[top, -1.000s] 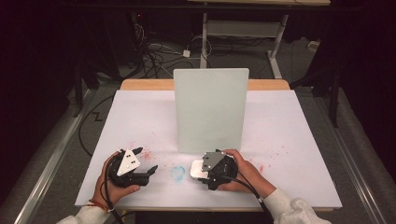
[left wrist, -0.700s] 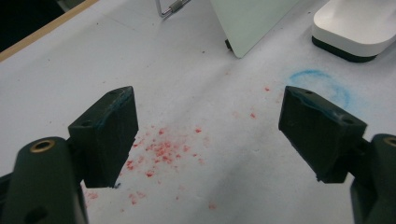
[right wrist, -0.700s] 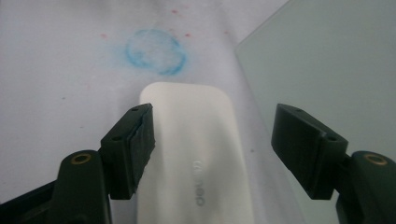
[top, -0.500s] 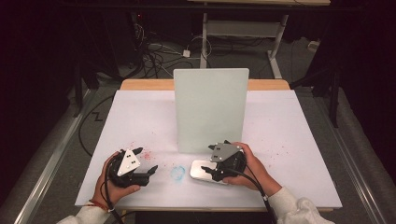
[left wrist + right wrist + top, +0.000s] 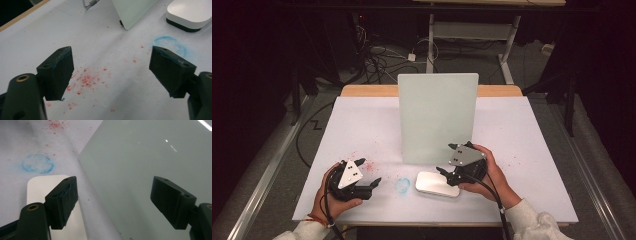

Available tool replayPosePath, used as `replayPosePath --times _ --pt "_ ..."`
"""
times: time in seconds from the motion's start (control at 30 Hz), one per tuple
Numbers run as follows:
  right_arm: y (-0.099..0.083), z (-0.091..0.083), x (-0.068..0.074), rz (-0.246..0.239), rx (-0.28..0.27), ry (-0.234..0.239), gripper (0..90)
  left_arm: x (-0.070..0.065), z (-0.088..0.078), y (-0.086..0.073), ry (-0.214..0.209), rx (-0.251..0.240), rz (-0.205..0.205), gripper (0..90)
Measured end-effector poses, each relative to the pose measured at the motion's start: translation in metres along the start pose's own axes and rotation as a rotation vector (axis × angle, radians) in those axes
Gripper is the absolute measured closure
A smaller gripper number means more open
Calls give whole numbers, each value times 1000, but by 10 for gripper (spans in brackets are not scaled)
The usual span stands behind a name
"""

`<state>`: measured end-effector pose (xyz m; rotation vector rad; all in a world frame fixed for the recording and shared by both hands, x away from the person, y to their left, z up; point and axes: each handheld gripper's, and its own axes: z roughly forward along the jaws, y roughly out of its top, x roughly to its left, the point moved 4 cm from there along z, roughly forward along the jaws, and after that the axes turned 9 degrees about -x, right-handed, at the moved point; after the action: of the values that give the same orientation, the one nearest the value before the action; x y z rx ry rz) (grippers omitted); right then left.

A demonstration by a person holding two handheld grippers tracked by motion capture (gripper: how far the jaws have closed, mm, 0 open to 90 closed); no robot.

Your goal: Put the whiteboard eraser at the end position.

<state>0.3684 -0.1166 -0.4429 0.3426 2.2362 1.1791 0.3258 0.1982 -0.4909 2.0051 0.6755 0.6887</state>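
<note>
Lifting off the flat white device (image 5: 438, 183) near the table's (image 5: 362, 120) front edge, the right hand-held gripper (image 5: 451, 161) had swung, jaws apart and empty, toward the upright pale panel (image 5: 438, 117), suggesting a release, while the left hand-held gripper (image 5: 371, 184) rested, likewise gaping

The left gripper (image 5: 373, 183) sits low on the worktop (image 5: 532, 135) in the left hand (image 5: 328, 197), jaws wide apart. The right gripper (image 5: 447, 160), in the right hand (image 5: 492, 175), also has its jaws wide apart, holding nothing.
</note>
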Motion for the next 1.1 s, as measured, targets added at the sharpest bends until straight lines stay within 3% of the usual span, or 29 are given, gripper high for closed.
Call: replayPosePath --times 0.47,0.87,1.1 --pt "-5 -19 -20 44 -27 -138 198 0 0 0 -1 2 0 193" --pt "-18 -40 -39 81 -46 -222 199 0 -1 -1 -1 3 1 193" --pt "-28 -50 -45 93 -40 -247 202 -1 0 -1 -3 4 1 193"
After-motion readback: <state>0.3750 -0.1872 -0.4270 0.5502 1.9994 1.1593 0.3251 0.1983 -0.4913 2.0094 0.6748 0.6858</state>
